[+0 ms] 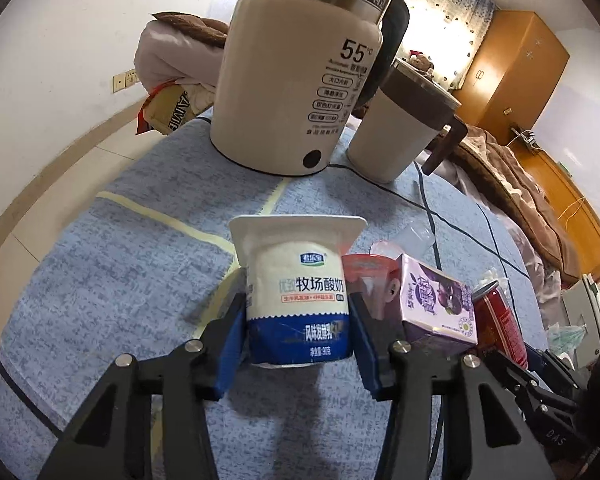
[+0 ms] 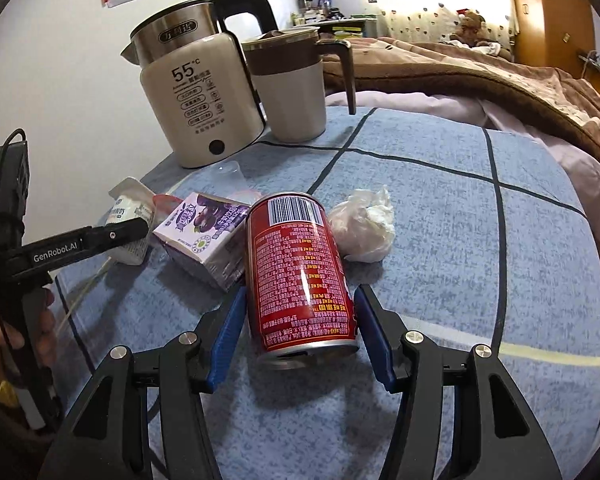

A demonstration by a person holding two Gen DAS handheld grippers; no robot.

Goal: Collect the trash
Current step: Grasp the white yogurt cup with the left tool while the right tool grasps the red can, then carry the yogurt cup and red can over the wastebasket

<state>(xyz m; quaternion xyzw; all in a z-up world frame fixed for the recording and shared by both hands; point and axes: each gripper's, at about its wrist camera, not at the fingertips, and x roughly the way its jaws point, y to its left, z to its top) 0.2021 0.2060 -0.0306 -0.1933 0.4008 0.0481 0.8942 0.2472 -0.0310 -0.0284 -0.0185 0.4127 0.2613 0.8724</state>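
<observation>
Left wrist, left tongs (image 1: 298, 332) clamping yogurt cup (image 1: 298, 300), right tongs (image 2: 298, 336) gripping red can (image 2: 300, 272).

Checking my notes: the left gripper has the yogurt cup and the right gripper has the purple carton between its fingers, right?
Not quite. The right wrist view shows the right gripper around the red can; the purple carton lies beside it. The left gripper does have the yogurt cup.
</observation>
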